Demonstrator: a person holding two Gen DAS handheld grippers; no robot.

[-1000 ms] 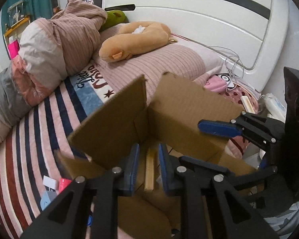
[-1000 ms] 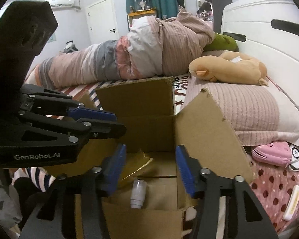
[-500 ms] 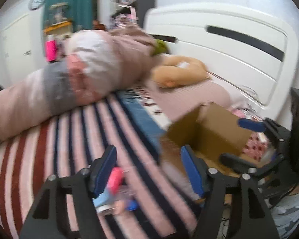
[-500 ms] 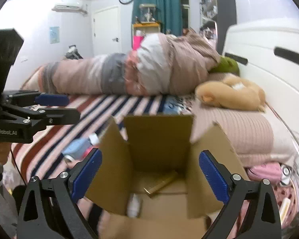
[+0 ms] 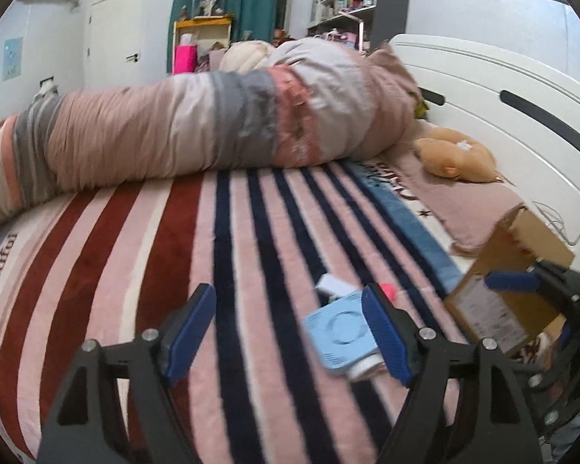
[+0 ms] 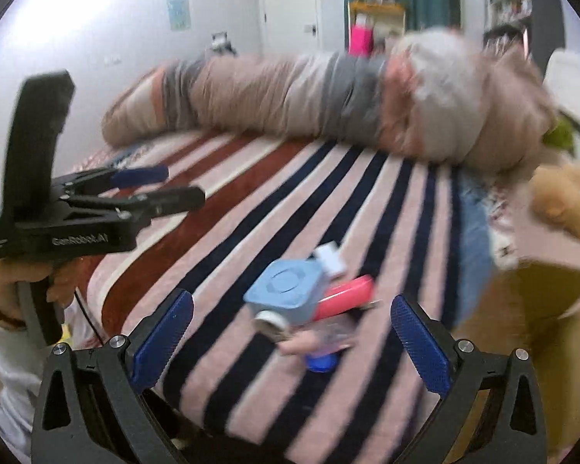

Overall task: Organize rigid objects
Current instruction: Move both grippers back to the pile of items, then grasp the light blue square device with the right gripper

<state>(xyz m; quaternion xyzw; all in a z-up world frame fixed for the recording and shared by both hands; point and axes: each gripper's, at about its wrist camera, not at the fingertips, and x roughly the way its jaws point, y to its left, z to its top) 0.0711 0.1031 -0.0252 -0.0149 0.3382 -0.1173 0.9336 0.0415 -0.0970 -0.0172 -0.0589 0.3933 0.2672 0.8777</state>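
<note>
A small pile of objects lies on the striped bed: a light blue square bottle (image 6: 288,292) with a white cap, a pink tube (image 6: 346,295), a small white box (image 6: 330,259) and a clear item with a blue cap (image 6: 323,359). My right gripper (image 6: 290,342) is open and empty, just in front of the pile. My left gripper (image 5: 288,330) is open and empty; the blue bottle (image 5: 342,332) lies beside its right finger. The open cardboard box (image 5: 508,286) stands at the right and also shows in the right wrist view (image 6: 537,332).
A rolled pink and grey duvet (image 5: 197,131) lies across the far side of the bed. A tan plush toy (image 5: 456,154) rests on the pillow by the white headboard (image 5: 514,89). The striped blanket (image 5: 143,255) stretches left of the pile.
Both grippers have pulled back from the cardboard box and swung left toward the pile on the bed. Both have opened wide; the wooden stick and the small bottle stayed in the box.
</note>
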